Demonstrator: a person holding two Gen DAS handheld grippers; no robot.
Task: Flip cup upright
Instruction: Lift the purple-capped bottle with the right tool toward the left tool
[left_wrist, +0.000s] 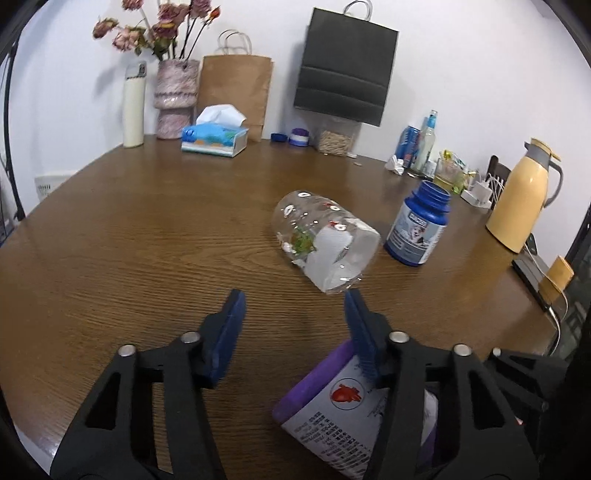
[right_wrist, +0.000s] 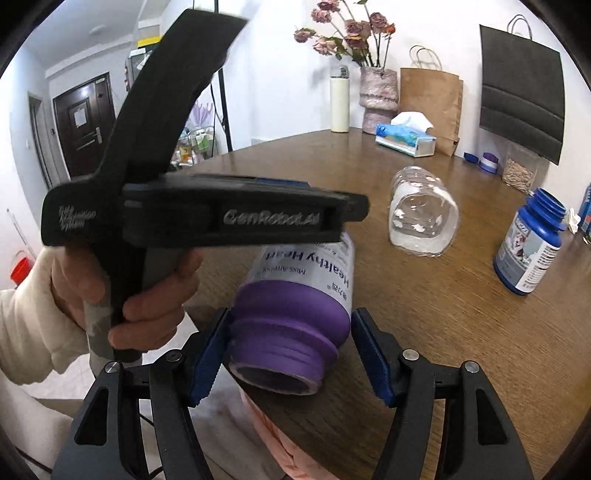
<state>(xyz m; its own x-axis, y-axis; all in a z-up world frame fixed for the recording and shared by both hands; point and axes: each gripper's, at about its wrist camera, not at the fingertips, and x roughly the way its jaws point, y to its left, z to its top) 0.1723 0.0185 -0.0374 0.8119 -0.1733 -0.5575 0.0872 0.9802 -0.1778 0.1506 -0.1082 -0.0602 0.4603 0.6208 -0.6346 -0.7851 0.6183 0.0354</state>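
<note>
1. Left wrist view: the left gripper (left_wrist: 293, 297) hovers over the wooden tabletop (left_wrist: 129, 240) with its blue pads spread wide apart and nothing between them.
2. The cup (left_wrist: 325, 240), clear glass with printed decoration, lies on its side just ahead of the gripper and slightly toward its right finger, apart from both pads; its open mouth faces the gripper.
3. A blue bottle (left_wrist: 419, 229) stands upright just right of the cup.
4. A purple bottle (left_wrist: 343, 410) lies on its side below the right finger.
5. Right wrist view: the right gripper (right_wrist: 290, 332) is open around the purple bottle's (right_wrist: 295, 321) threaded neck; contact cannot be told. The cup (right_wrist: 421, 218) lies well beyond it.
6. A hand (right_wrist: 129, 295) in a cream sleeve holds the left gripper's handle.
7. Along the white wall stand a vase of dried flowers (left_wrist: 173, 99), a tissue box (left_wrist: 214, 138), paper bags and a yellow jug (left_wrist: 521, 199).
</note>
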